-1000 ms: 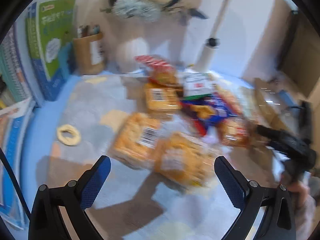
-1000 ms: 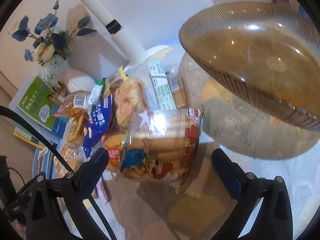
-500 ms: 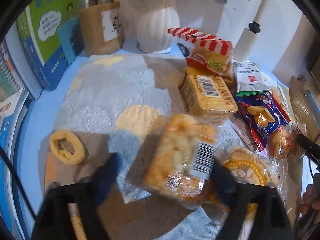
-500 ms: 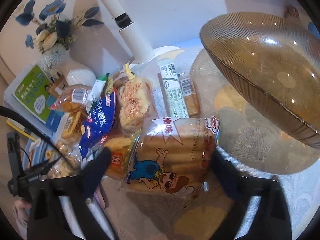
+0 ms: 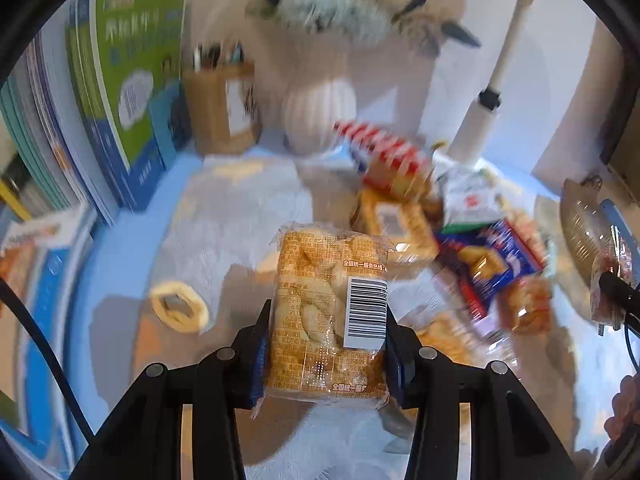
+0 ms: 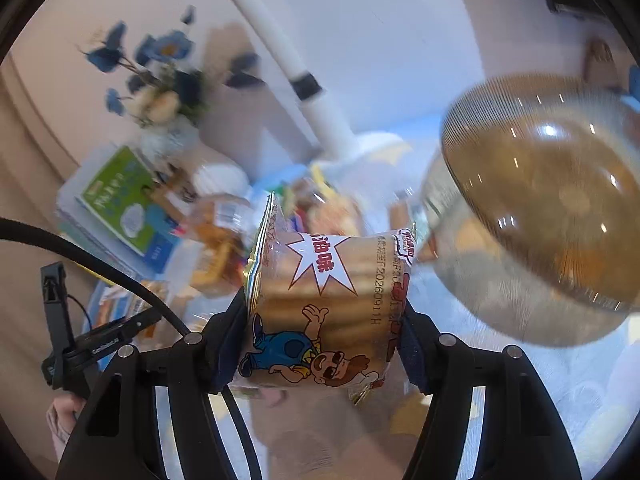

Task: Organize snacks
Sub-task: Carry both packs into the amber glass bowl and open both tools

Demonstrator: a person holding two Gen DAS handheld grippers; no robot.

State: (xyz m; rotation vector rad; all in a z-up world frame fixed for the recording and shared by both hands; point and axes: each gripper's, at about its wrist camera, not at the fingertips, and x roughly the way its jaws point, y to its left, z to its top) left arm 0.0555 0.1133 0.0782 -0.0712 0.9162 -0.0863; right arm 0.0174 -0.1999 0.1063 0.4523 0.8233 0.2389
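Your left gripper [image 5: 326, 344] is closing on a clear pack of golden pastries [image 5: 328, 316] with a barcode, pads against its two sides, lifted above the patterned mat [image 5: 240, 216]. Your right gripper [image 6: 322, 344] is closing on a cartoon-printed pack of biscuit sticks [image 6: 328, 308], held up just beside the amber glass bowl [image 6: 552, 200], whose inside looks bare. Behind, the other snack packs [image 5: 460, 232] lie piled on the mat, and the wooden holder [image 5: 220, 108] keeps some pens.

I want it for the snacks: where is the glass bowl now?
In the right wrist view the glass bowl is at the right, beside and beyond the cartoon packet in the right gripper.
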